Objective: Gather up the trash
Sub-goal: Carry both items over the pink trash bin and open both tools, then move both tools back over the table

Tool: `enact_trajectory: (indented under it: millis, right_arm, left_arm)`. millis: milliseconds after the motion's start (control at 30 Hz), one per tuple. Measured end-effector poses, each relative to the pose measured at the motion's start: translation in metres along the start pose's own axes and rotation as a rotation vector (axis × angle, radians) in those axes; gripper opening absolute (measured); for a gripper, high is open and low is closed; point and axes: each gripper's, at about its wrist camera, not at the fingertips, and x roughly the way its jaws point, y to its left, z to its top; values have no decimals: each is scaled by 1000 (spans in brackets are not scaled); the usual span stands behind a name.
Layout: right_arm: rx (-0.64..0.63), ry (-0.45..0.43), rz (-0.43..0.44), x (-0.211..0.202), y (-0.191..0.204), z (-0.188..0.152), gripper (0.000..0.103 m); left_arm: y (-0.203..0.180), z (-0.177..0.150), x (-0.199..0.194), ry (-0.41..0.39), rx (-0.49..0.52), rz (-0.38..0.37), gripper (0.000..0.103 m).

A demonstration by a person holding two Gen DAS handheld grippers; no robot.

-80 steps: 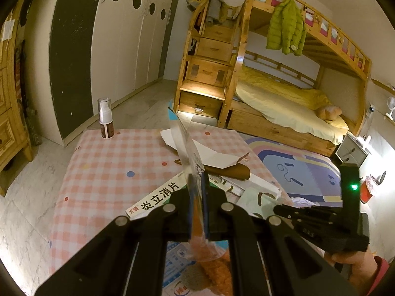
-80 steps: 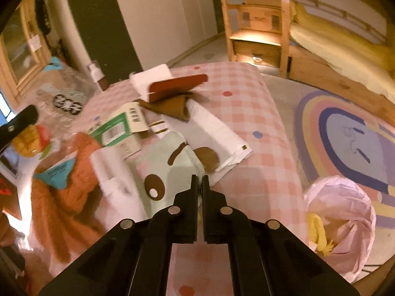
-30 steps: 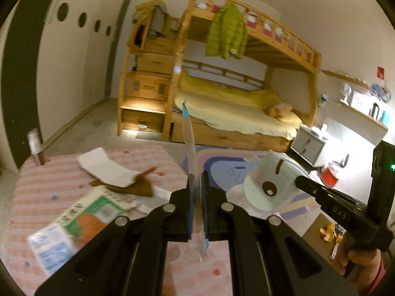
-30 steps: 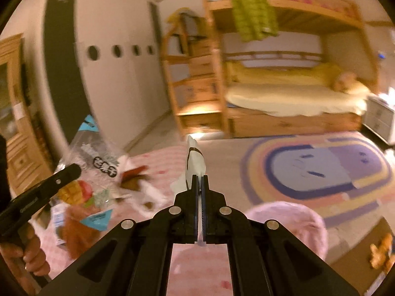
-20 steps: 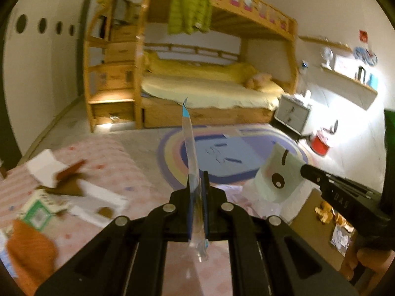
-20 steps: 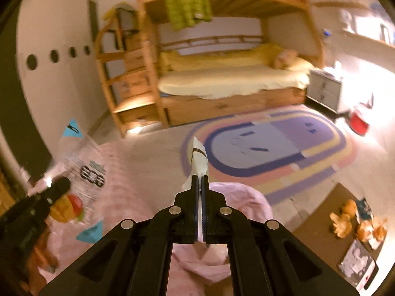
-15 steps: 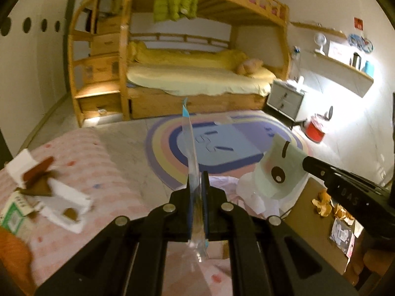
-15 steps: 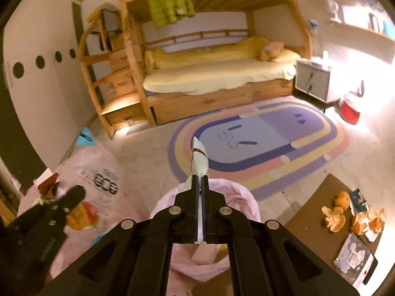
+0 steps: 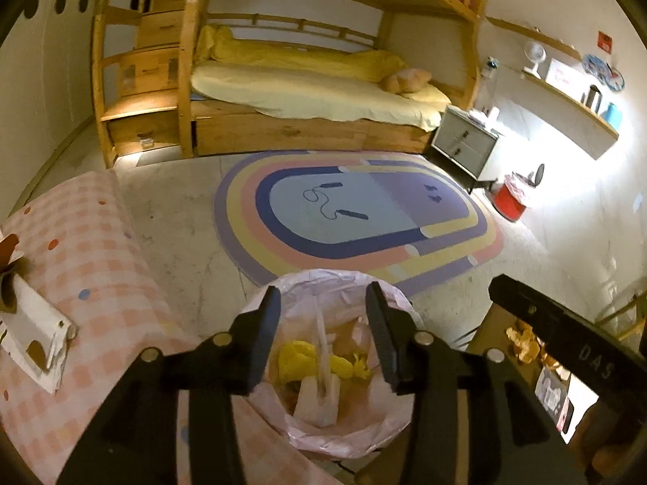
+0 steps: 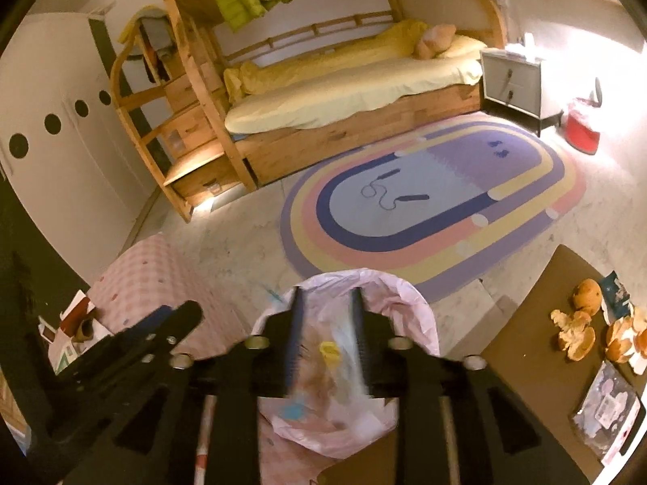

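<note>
Matte-black left tool (image 9: pixel 322 303) — silver screws; right tool (image 10: pixel 326 307) — "DAS" marking.

Both wrappers (image 9: pixel 321 367) apparently dropped into bin (image 9: pixel 388 291).

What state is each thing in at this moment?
Left hand-held gripper: open, jaws just opened, nothing pinched.
Right hand-held gripper: open, jaws just opened.
Pink-lined trash bin: open-topped, holding trash.
Clear plastic wrapper: released, inside the bin.
Orange peels: uncollected.

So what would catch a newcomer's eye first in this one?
Probably the pink-lined trash bin right below both tools, the left tool and right tool open over wrappers and yellow scraps. Behind it lie the rainbow rug and the wooden bunk bed.
</note>
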Motion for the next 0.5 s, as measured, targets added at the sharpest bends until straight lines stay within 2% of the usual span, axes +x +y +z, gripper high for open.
enact_trajectory:
  millis: [167, 300, 400, 500]
  right_arm:
    - [-7, -30, -1, -9, 3, -2, 31]
    - [-36, -54, 34, -17, 16, -5, 31]
    - [-81, -82, 78, -27, 36, -9, 31]
    - [-129, -85, 163, -34, 58, -13, 31]
  left_arm:
    - [9, 1, -23, -36, -19, 64, 42]
    - [18, -2, -47, -63, -30, 102, 42]
    - [23, -5, -72, -92, -27, 134, 42]
    - [33, -7, -103, -124, -30, 176, 42]
